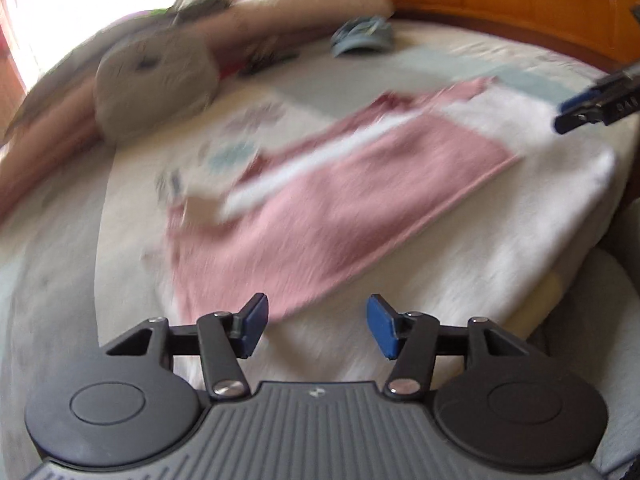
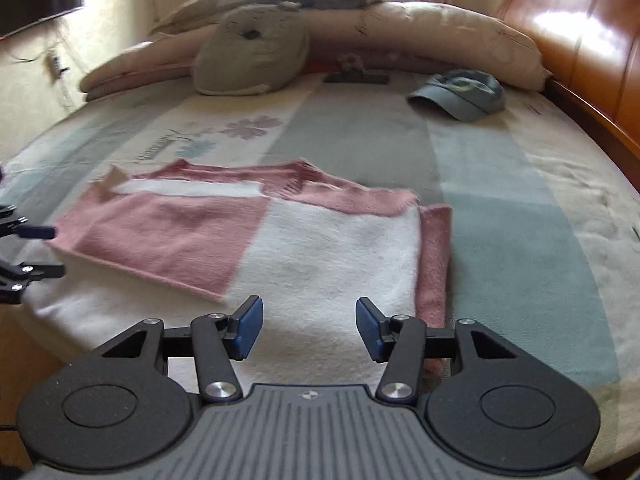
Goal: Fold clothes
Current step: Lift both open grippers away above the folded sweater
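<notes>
While sweater lies flat | left claw open, empty | right claw open, empty

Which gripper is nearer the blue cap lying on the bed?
Right. The right gripper hangs over the sweater's cap-side edge; the left gripper is at its far side from the blue cap.

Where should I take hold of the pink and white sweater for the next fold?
Probably the pink strip along the sweater's right edge, reached from the right with the right hand-held gripper, which is open and empty. That edge lies straight and sticks out past the white panel, so a pad could slide under it. The left hand-held gripper, also open, could take the opposite edge.
</notes>
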The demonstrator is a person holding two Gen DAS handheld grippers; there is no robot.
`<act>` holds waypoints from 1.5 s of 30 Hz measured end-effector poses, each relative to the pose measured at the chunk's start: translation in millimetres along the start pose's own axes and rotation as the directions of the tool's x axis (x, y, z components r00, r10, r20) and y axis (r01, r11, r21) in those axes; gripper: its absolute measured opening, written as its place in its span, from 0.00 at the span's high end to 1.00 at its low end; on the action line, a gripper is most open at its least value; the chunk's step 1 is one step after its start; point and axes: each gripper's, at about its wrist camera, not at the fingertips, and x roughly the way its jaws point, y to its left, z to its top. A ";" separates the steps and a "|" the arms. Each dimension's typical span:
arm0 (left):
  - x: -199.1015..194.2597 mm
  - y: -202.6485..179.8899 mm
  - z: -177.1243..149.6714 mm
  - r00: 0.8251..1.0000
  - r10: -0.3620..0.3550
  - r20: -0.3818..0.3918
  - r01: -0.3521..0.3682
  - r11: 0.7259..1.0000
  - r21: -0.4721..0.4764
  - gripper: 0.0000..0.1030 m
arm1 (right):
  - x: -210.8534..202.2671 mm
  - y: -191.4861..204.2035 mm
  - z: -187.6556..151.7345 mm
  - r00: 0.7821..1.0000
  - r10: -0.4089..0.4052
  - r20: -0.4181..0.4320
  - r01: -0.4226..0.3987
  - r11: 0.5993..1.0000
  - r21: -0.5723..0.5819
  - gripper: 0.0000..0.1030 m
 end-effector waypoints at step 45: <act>46.8 17.1 68.3 0.934 -0.320 0.156 0.356 0.865 -0.354 0.20 | 35.2 4.3 -7.1 0.998 0.013 0.057 -0.030 0.954 0.297 0.00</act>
